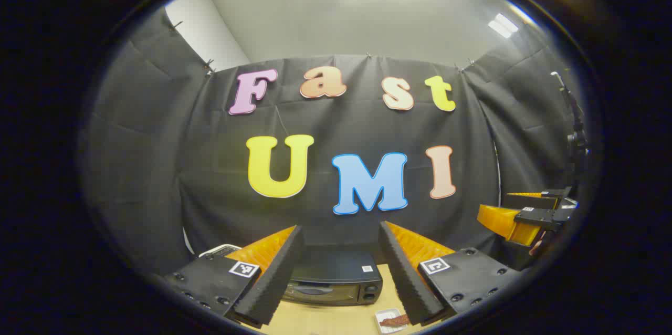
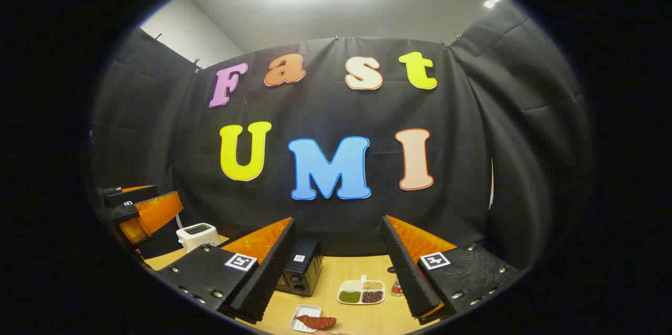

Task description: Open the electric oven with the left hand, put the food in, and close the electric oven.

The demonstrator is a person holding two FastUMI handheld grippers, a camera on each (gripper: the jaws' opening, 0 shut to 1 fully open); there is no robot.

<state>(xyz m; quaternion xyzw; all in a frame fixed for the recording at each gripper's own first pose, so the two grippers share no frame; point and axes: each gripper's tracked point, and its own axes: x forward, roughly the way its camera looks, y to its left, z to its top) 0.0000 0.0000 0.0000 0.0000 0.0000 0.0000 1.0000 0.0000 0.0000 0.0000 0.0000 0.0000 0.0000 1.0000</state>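
- Left tool [image 1: 340, 272]: jaws spread wide, empty; I judge it nearer the black box-shaped electric oven [image 1: 333, 283], door shut, dead ahead on the pale wooden bench [image 1: 336, 319].
- Right tool [image 2: 338, 272]: wide, empty.
- Reddish-brown food strip [image 2: 316, 320] on small white tray [image 2: 302, 311], right of oven.

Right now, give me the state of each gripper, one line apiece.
Left gripper: open, holding nothing, raised in front of the closed black electric oven.
Right gripper: open, holding nothing, above the light wooden table.
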